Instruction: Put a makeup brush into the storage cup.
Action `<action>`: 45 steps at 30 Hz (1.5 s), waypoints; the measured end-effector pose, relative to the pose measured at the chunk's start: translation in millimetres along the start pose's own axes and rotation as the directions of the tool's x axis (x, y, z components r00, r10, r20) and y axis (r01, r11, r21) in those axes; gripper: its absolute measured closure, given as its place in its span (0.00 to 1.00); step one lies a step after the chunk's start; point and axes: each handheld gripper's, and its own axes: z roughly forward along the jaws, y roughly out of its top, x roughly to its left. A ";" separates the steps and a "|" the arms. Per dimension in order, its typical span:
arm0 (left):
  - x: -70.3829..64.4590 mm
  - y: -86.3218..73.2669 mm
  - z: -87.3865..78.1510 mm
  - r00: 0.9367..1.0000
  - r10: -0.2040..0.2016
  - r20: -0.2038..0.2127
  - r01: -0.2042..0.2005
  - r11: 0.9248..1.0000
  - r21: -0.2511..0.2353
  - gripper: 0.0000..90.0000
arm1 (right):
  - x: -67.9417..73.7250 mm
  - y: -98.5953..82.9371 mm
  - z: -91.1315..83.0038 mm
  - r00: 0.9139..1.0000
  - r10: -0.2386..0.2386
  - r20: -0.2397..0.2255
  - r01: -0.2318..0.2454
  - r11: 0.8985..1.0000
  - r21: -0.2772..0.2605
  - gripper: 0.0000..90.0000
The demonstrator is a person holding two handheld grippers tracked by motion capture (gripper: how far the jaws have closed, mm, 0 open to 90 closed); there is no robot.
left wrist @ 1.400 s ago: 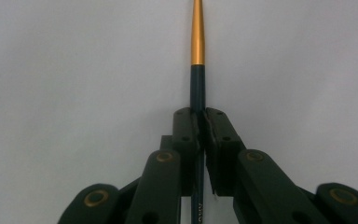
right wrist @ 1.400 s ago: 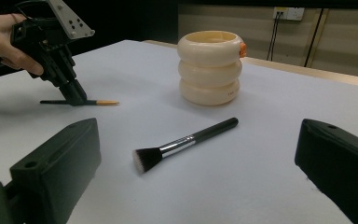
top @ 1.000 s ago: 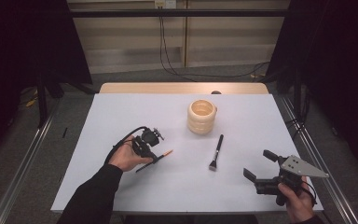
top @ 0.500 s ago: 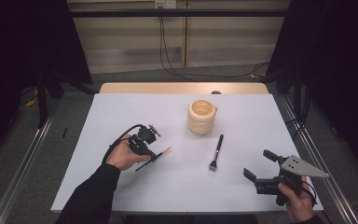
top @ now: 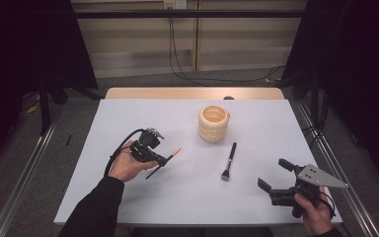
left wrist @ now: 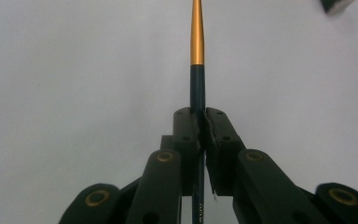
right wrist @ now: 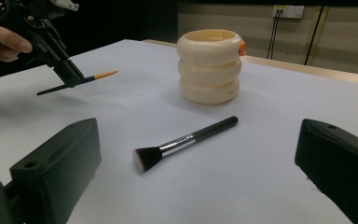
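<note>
My left gripper is shut on a thin brush with a dark handle and a gold-orange tip, held just above the white table at the left. In the left gripper view the jaws pinch the dark handle and the gold tip points away. At the front right corner, my right gripper is open with nothing between its fingers. A black-handled makeup brush lies flat ahead of it. A cream ribbed holder stands upright behind the brush.
A small orange piece sits at the holder's rim. A wooden strip runs along the table's far edge. Metal rails flank the table on the floor.
My left gripper has lifted the thin brush slightly, and its gold tip now sits a little higher. The right gripper, makeup brush and holder have not moved.
</note>
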 end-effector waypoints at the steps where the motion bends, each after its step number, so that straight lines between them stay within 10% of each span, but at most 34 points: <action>1: -0.8 -1.1 -1.6 1.000 -0.007 -0.004 0.007 1.000 -0.020 0.93 | -0.1 0.0 0.0 1.000 0.001 0.001 -0.001 1.000 0.000 0.00; 10: -3.7 -6.7 -9.8 1.000 -0.001 -0.011 0.000 0.995 -0.097 0.93 | 0.3 0.0 0.1 1.000 -0.001 -0.001 0.001 1.000 0.000 0.00; 21: -11.5 -19.9 -18.4 0.998 -0.046 -0.032 0.036 0.964 -0.262 0.93 | 0.2 -0.1 0.1 1.000 -0.002 -0.005 0.002 1.000 0.003 0.00; 25: -14.4 -24.3 -25.1 0.998 -0.046 -0.034 0.033 0.945 -0.326 0.93 | 0.3 -0.2 0.5 1.000 -0.004 -0.002 0.004 1.000 0.001 0.00; 26: -15.8 -26.0 -28.4 0.998 -0.052 -0.022 0.040 0.929 -0.369 0.93 | 0.3 -0.2 0.5 1.000 -0.004 -0.003 0.004 1.000 0.001 0.00; 34: -24.6 -29.7 -34.8 0.999 -0.016 -0.044 -0.004 0.906 -0.423 0.93 | 0.4 -0.2 0.5 1.000 -0.002 -0.003 0.002 1.000 0.002 0.00; 39: -29.1 -33.7 -38.1 0.999 -0.023 -0.045 -0.002 0.880 -0.475 0.93 | -0.2 -0.4 0.4 1.000 -0.006 -0.004 0.006 1.000 0.003 0.00; 45: -33.2 -40.8 -41.5 0.999 -0.027 -0.037 0.002 0.836 -0.549 0.93 | 0.1 -0.3 0.6 1.000 -0.009 -0.005 0.009 1.000 0.001 0.00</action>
